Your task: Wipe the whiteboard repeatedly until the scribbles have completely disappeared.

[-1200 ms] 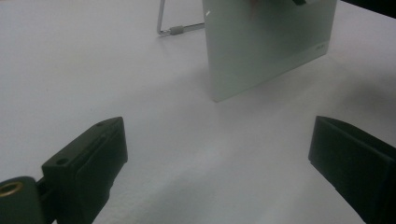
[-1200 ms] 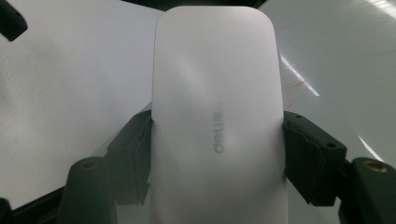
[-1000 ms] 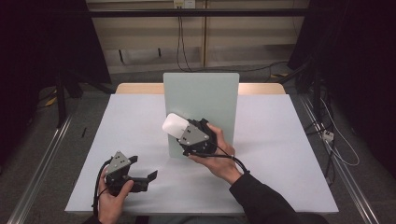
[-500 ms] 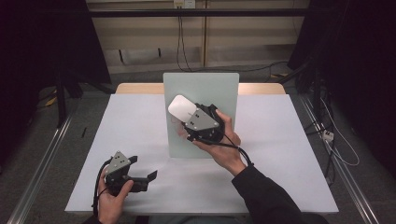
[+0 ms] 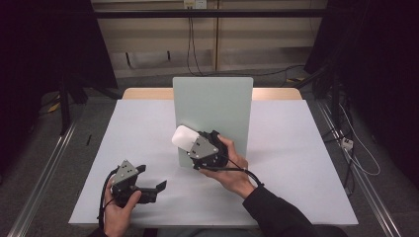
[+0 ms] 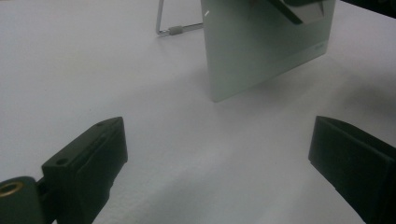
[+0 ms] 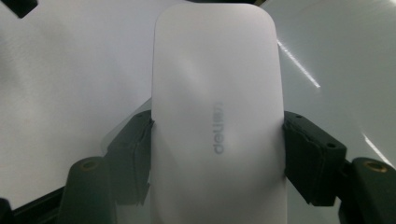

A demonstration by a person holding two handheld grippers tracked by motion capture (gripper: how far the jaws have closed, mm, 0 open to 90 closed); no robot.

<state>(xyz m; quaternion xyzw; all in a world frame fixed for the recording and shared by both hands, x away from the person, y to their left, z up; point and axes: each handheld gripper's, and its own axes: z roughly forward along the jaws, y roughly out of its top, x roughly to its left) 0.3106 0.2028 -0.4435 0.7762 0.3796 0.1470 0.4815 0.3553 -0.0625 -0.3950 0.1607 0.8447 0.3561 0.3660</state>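
Observation:
A pale green upright panel stands in the middle of the white table. My right gripper is shut on a white rounded block and holds it against the panel's lower left part. Seen from the right gripper view, the block bears faint grey lettering, and both black pads press on its sides. Low at the table's front left, my left gripper stands open with nothing between its jaws. From the left gripper view, that gripper faces the panel across bare table.
A thin wire stand props the panel from behind. Dark curtains flank the table on both sides. Cables lie on the floor at the right. The wooden far edge shows behind the white top.
The right gripper carried the white block up the panel's face, then back down and slightly left to the lower part. The left gripper has stayed still.

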